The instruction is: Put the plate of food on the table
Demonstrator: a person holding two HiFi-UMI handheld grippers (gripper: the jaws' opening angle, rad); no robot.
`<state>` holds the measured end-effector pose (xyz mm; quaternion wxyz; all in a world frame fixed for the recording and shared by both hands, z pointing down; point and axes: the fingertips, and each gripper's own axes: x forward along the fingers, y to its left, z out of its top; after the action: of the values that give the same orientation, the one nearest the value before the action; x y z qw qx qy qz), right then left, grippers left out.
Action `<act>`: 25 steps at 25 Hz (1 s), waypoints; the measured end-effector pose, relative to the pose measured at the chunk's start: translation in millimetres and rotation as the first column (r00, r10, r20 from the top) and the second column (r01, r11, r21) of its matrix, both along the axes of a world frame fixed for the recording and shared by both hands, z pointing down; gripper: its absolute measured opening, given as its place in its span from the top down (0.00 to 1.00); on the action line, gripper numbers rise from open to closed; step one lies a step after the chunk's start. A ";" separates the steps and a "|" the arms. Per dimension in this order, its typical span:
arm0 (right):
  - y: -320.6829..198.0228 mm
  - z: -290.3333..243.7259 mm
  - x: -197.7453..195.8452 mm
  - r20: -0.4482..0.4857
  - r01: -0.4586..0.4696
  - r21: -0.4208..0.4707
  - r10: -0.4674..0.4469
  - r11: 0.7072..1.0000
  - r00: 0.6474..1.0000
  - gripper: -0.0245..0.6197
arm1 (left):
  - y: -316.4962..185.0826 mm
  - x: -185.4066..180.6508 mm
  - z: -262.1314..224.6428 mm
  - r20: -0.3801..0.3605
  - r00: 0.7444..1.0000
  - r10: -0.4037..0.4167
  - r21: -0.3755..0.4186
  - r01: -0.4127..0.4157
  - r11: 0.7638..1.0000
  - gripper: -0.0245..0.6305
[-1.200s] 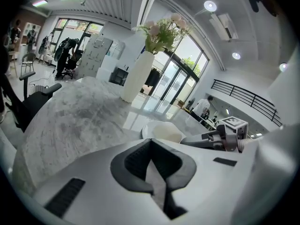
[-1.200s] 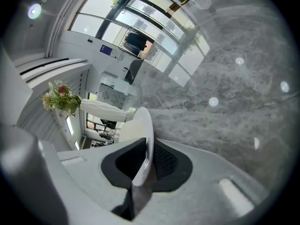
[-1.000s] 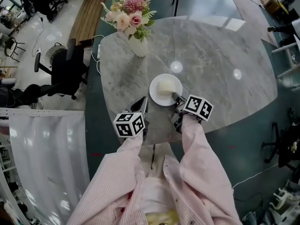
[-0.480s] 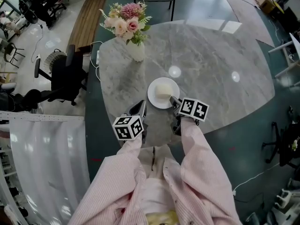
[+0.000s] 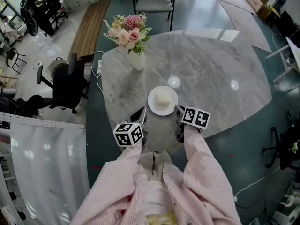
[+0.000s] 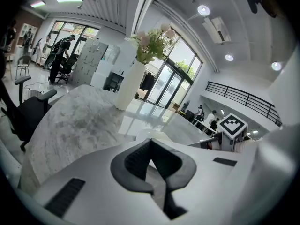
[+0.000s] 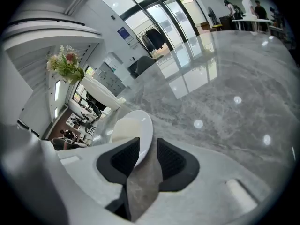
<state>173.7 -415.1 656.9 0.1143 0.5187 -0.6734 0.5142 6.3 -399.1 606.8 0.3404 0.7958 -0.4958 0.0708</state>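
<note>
A white plate (image 5: 151,102) carrying a pale block of food (image 5: 162,99) rests flat on the marble table (image 5: 211,69), near the person's side. My right gripper (image 5: 177,109) sits at the plate's near right rim. In the right gripper view the right gripper (image 7: 147,149) is open, its jaws have just been opening, and the plate (image 7: 140,125) rim stands loose between the fingertips, close to the left pad. My left gripper (image 5: 140,113) hovers left of the plate, apart from it. Seen in its own view, the left gripper (image 6: 151,150) has its pads together with nothing held.
A white vase of pink flowers (image 5: 136,55) stands at the table's far left, beyond the plate. A black office chair (image 5: 65,81) is off the table's left edge and a grey chair (image 5: 152,1) at its far side.
The right gripper's jaws have spread apart and it has drawn back a little from the plate. The plate stays on the table. The left gripper has hardly moved.
</note>
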 end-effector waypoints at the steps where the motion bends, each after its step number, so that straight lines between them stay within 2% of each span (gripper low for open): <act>1: 0.8 -4.0 1.1 -0.010 0.012 0.018 -0.012 1.000 1.000 0.79 | 1.2 0.5 -3.5 0.003 1.000 0.008 0.008 -0.008 1.000 0.97; 5: 2.8 -24.9 -3.0 -0.039 0.088 0.112 -0.084 0.990 0.996 0.83 | 6.6 0.9 -15.2 0.015 0.999 0.033 0.040 -0.034 0.999 0.97; 10: 3.0 -54.9 -11.6 -0.052 0.158 0.223 -0.150 0.962 0.987 0.95 | 7.9 -0.3 -41.6 0.027 0.998 0.055 0.121 -0.058 0.991 0.97; 16: 10.6 -88.2 -19.7 -0.034 0.210 0.313 -0.210 0.926 0.977 0.95 | 15.3 0.1 -71.8 0.052 0.993 0.102 0.202 -0.110 0.973 0.97; 25: 19.2 -149.2 -25.0 -0.026 0.240 0.482 -0.260 0.842 0.965 0.95 | 22.4 -10.1 -111.1 0.081 0.992 0.101 0.309 -0.121 0.943 0.97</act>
<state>148.7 -395.9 507.8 0.0343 0.4281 -0.8439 0.3216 -3.8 -376.7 495.7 0.1890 0.8637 -0.4659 0.0358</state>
